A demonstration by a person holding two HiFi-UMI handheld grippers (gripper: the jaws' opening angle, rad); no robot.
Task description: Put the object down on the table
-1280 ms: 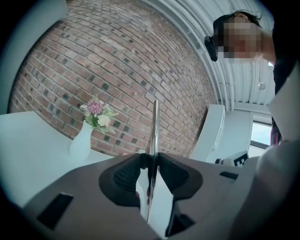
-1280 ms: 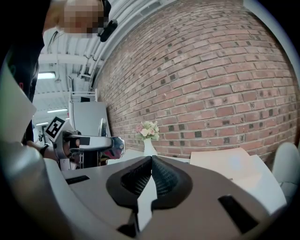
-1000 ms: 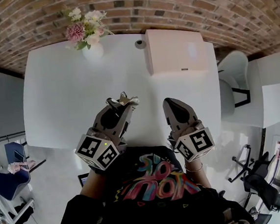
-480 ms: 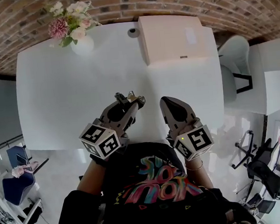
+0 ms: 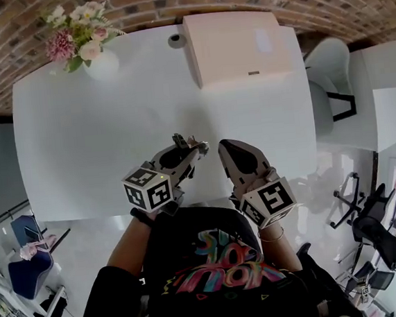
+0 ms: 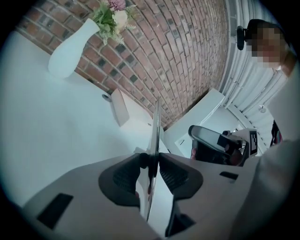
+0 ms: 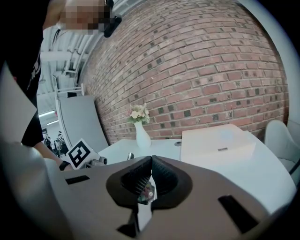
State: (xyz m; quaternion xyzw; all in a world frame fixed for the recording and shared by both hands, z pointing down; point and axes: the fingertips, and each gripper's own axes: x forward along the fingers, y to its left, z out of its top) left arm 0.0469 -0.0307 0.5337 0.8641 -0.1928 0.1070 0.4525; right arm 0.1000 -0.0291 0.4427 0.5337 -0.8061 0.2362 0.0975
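My left gripper (image 5: 190,150) is shut on a thin shiny metal object (image 5: 181,142) and holds it low over the white table (image 5: 92,143), near the front edge. In the left gripper view the object (image 6: 155,126) shows edge-on, standing up from between the pads (image 6: 140,161) that press on it from both sides. I cannot tell whether it touches the table. My right gripper (image 5: 226,148) hovers just to the right, its jaws shut tip to tip (image 7: 150,161) with nothing held. The left gripper's marker cube (image 7: 80,152) shows in the right gripper view.
A white vase of flowers (image 5: 98,63) stands at the table's far left corner. A flat white box (image 5: 235,36) lies at the far right, with a small round fitting (image 5: 176,40) beside it. A white chair (image 5: 330,79) stands off the right edge. A brick wall runs behind.
My left gripper has sunk toward the table with the metal object still in it and has turned a little. The right gripper has also come down slightly.
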